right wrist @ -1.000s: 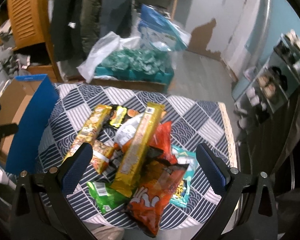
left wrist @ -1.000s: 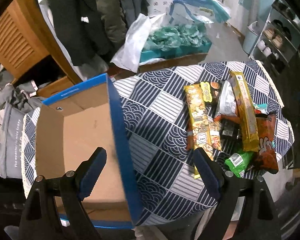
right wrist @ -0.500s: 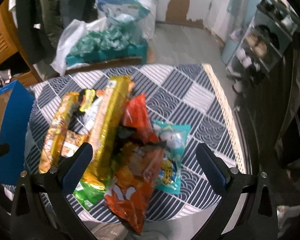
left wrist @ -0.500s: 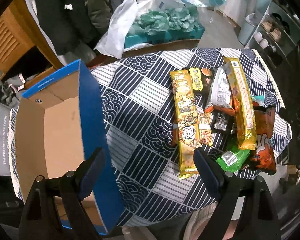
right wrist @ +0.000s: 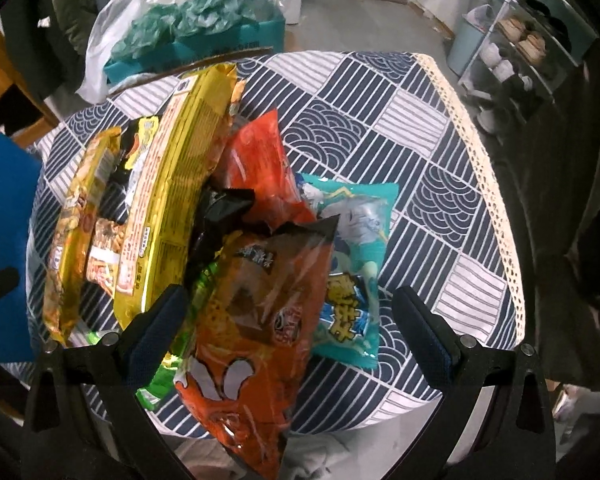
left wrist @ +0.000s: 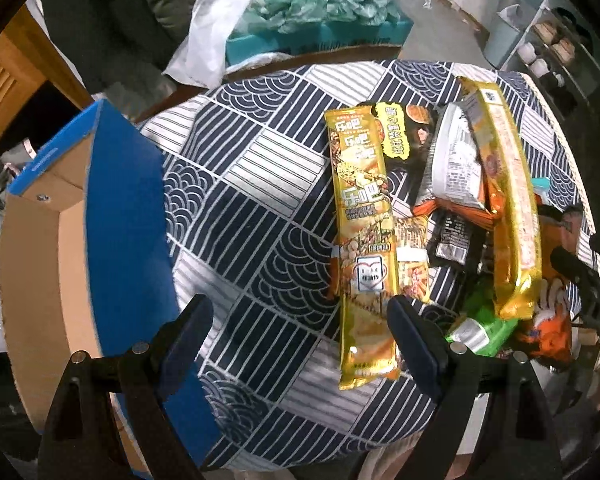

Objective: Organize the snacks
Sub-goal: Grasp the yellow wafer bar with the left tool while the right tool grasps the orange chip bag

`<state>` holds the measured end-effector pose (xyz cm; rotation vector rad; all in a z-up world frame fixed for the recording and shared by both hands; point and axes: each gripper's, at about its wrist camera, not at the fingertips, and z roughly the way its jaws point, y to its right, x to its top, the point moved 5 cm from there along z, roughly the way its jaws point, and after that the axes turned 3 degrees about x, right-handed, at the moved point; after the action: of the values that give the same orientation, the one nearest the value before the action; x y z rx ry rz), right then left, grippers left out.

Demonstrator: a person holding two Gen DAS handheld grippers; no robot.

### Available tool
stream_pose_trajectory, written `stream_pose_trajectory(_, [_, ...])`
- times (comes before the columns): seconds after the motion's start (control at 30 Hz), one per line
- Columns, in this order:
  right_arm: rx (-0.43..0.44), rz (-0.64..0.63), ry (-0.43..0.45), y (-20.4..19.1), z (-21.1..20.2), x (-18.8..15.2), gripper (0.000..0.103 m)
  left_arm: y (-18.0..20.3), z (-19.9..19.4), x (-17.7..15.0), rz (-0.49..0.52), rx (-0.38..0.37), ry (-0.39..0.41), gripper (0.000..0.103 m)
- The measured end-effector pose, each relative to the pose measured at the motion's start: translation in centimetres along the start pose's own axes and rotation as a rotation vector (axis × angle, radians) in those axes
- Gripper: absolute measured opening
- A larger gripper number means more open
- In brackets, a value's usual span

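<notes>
Cardboard box (left wrist: pixel 60 264): blue outside, brown inside, open on top, sits at the table's left edge
Table (left wrist: pixel 260 208): round, navy and white patterned cloth
Snacks: all heaped on the right half of the table, well apart from the box
Gold pack (left wrist: pixel 362 240): long, lies at the heap's left side, partly on a smaller orange pack
Yellow pack (right wrist: pixel 172 196): longest one, lies across the top of the heap
Orange bag (right wrist: pixel 256 320): nearest the right gripper, overhangs the table's near edge
Teal bag (right wrist: pixel 352 264): just right of the orange bag, touching it
Green pack (left wrist: pixel 482 330): mostly buried under the others
Left gripper (left wrist: pixel 300 340): fingers wide apart, holding nothing, gold pack's near end just beside the right finger
Right gripper (right wrist: pixel 290 326): fingers spread wide, empty, orange bag showing between them
</notes>
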<state>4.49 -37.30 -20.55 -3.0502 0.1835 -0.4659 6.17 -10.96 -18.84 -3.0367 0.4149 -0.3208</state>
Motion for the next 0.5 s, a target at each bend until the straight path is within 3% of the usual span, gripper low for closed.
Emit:
stream_pose_trajectory(0.2, [0.007, -0.026, -0.027, -0.9, 1.4, 0.1, 0.1, 0.6, 1.7, 1.3, -0.045, -0.02, -0.018, 0.09])
stream_pose_trajectory(0.5, [0.037, -0.047, -0.087, -1.4, 3.8, -0.8, 0.072, 2.3, 4.2, 2.4, -0.024, 0.001, -0.058, 0.09])
